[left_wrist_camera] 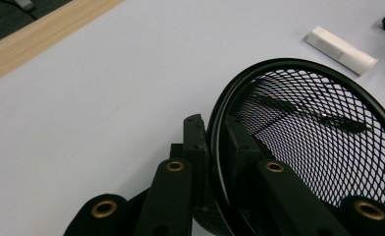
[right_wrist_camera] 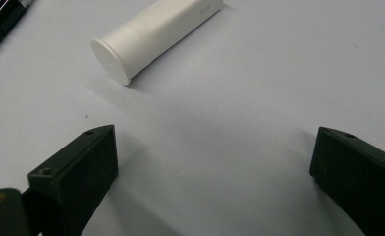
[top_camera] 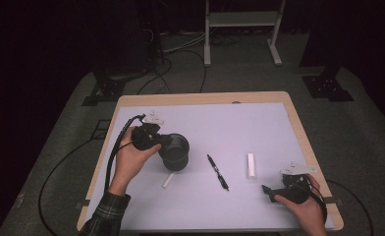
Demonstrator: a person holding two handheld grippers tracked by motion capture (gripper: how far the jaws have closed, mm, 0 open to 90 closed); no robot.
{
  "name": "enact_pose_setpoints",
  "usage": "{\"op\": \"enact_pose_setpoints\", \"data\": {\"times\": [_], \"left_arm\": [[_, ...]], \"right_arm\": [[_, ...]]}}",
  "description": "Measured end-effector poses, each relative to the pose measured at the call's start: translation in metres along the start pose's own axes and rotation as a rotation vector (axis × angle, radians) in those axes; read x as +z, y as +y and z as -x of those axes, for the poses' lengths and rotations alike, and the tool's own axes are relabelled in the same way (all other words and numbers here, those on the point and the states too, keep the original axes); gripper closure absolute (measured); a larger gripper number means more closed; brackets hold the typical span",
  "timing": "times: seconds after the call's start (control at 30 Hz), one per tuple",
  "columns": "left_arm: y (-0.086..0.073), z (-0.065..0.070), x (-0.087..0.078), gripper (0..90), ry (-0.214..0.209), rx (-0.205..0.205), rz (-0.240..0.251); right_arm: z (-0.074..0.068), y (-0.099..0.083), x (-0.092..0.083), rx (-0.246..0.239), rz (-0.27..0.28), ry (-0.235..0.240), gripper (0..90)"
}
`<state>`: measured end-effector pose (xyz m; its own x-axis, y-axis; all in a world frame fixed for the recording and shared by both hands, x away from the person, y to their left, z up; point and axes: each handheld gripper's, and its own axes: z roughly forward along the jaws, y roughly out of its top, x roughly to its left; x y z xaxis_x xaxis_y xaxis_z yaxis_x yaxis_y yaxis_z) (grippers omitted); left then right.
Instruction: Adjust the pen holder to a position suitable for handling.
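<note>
Gripping the rim of a black mesh pen cup (top_camera: 175,151), the left gripper (top_camera: 157,141) is clamping the wire wall between its jaws, one jaw inside and one outside, as the left gripper view makes plain (left_wrist_camera: 215,147). The cup (left_wrist_camera: 318,137) is sitting in the left centre of the high view, on the pale table mat (top_camera: 230,123), and seems slightly tipped toward the hand.

Judging by its open mesh, the cup is probably light and fairly stiff, though the thin wall may flex under a hard squeeze; the rolled rim is likely the soundest place to pinch, since smooth wire could slip lower down.

At the lower right of the high view, the right gripper (top_camera: 268,191) is resting on the mat with its jaws spread wide and nothing between them. Just ahead of it in the right gripper view is lying a white cylindrical tube (right_wrist_camera: 151,34). A black pen (top_camera: 217,172) is lying between cup and tube, and a small white stick (top_camera: 168,180) is lying just below the cup.
</note>
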<state>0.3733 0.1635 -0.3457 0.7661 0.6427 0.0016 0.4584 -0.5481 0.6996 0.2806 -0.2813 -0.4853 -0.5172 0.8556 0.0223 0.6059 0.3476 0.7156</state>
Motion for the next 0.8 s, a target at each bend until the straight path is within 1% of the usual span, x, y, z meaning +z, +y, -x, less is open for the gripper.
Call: {"op": "enact_pose_setpoints", "data": {"times": [0.27,0.37,0.5,0.63,0.8], "left_arm": [[-0.001,0.014,0.001,81.7,-0.030,0.027,-0.014],[-0.002,0.019,0.002,81.7,-0.044,0.028,-0.015],[-0.003,0.027,0.004,81.6,-0.069,0.039,-0.023],[-0.002,0.036,0.006,81.7,-0.087,0.062,-0.035],[-0.003,0.045,0.010,81.7,-0.109,0.076,-0.049]], "right_arm": [[0.000,0.000,0.000,-0.002,0.001,-0.002,3.0],[0.000,0.000,0.000,-0.002,0.001,-0.002,3.0],[0.000,0.000,0.000,-0.007,0.001,-0.002,3.0],[0.000,0.000,0.000,-0.001,0.001,-0.001,3.0],[0.000,0.000,0.000,-0.003,0.001,-0.001,3.0]]}}
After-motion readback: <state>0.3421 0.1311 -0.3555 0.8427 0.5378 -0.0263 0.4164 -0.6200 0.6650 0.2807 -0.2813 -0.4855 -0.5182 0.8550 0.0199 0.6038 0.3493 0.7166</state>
